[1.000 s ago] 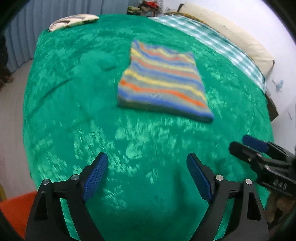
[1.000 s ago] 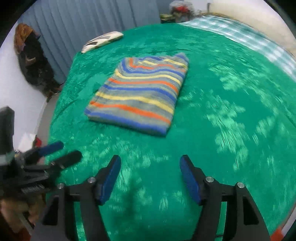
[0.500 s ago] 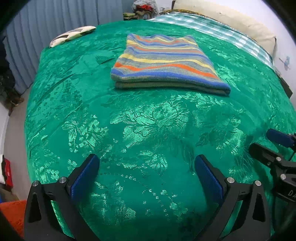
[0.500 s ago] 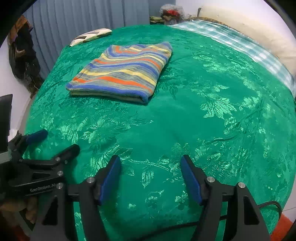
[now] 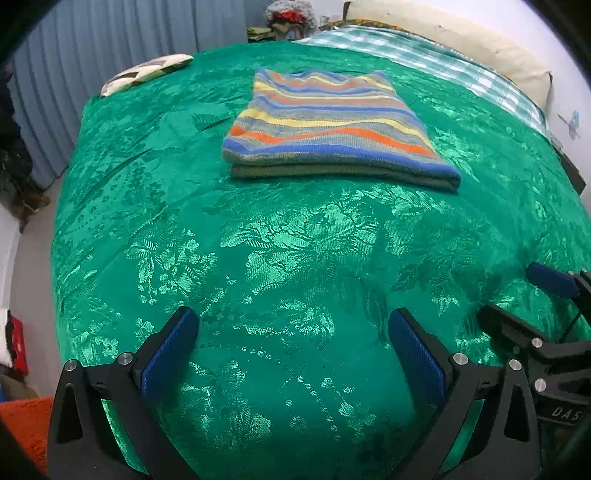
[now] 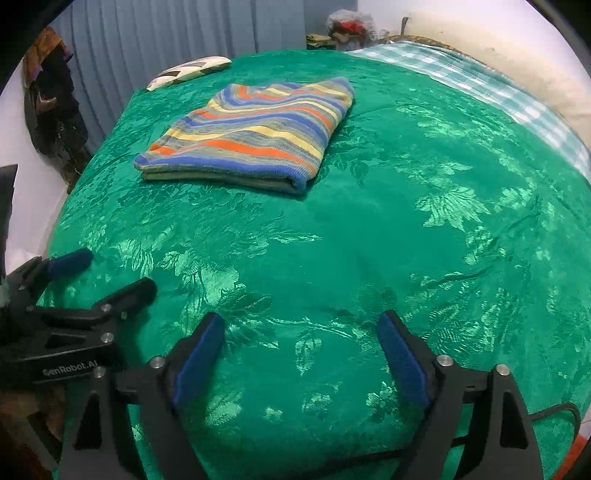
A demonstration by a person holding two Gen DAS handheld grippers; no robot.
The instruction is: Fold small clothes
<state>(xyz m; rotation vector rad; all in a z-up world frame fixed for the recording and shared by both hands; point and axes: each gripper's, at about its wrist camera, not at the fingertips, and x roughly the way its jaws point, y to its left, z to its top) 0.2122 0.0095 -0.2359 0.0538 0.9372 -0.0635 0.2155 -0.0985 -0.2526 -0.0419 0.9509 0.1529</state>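
A striped knit garment (image 5: 328, 122), folded into a flat rectangle, lies on the green bedspread (image 5: 295, 258) toward the far side; it also shows in the right wrist view (image 6: 255, 129). My left gripper (image 5: 293, 325) is open and empty, low over the near part of the bed, well short of the garment. My right gripper (image 6: 301, 325) is open and empty, also near the front edge. Each gripper shows in the other's view: the right one (image 5: 517, 299) at the right edge, the left one (image 6: 110, 273) at the left edge.
A patterned cushion (image 5: 146, 72) lies at the far left corner of the bed. A checked sheet (image 5: 443, 62) and a cream pillow (image 5: 461, 33) run along the far right. Blue curtains (image 5: 110, 44) hang behind. An orange rug (image 5: 22, 424) lies on the floor at lower left.
Both grippers have pulled back from the folded garment toward the near edge of the bed and dropped lower. The garment has stayed in place.
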